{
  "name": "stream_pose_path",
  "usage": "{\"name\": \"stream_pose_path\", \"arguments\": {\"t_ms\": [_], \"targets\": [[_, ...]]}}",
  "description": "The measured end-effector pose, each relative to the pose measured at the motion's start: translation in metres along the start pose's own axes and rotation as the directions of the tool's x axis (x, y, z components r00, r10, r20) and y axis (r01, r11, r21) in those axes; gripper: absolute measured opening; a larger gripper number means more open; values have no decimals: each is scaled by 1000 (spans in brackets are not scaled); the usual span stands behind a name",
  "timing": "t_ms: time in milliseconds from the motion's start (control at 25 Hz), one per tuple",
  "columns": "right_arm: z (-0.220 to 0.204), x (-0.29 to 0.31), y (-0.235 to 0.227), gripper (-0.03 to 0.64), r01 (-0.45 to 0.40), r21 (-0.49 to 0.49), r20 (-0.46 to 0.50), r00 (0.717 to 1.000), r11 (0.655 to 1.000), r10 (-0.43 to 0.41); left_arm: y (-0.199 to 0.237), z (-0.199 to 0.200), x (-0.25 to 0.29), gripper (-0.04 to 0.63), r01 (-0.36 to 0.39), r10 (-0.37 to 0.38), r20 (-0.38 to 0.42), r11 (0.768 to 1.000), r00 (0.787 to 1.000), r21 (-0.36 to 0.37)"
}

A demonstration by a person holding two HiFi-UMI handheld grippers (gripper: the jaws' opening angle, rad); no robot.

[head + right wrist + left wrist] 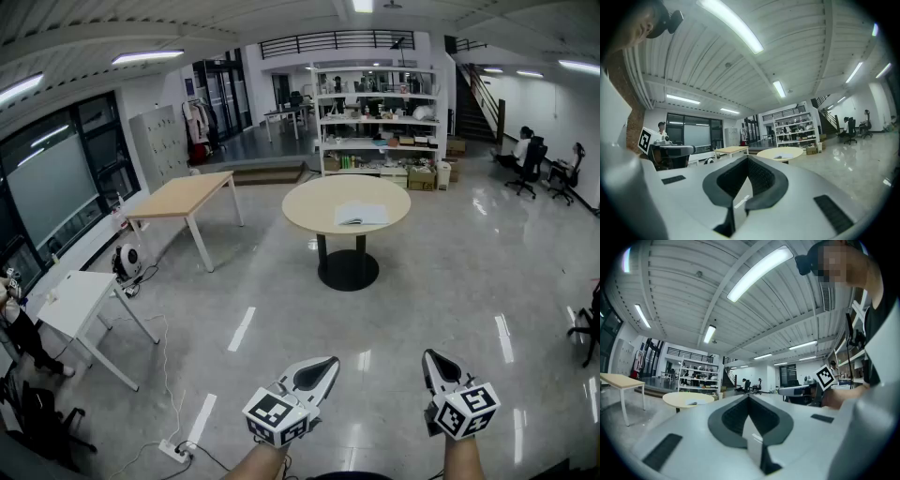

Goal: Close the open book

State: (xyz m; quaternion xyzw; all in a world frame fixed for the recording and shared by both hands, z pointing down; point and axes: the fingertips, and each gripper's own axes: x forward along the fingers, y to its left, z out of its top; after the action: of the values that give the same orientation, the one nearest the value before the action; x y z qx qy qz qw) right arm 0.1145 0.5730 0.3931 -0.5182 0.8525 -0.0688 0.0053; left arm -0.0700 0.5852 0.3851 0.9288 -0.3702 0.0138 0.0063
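Open book point(361, 215) lies on round surface point(300, 208) across floor in head view. Left hand-held gripper point(328, 362) and right hand-held gripper point(428, 356) level in foreground, well apart from it. Left gripper view: jaws together, nothing between. Right gripper view: jaws together, nothing between.

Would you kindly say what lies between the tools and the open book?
Head view: only bare glossy grey floor and the round beige table's near edge.
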Motion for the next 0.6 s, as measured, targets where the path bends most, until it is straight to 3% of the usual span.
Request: {"name": "stream_pose_path", "arguments": {"t_ms": [600], "targets": [[-1,6,9,-2,8,-18,-7,1000,1000,-8,5,-4,2,-8,30,-30,-6,999,1000,-17]]}}
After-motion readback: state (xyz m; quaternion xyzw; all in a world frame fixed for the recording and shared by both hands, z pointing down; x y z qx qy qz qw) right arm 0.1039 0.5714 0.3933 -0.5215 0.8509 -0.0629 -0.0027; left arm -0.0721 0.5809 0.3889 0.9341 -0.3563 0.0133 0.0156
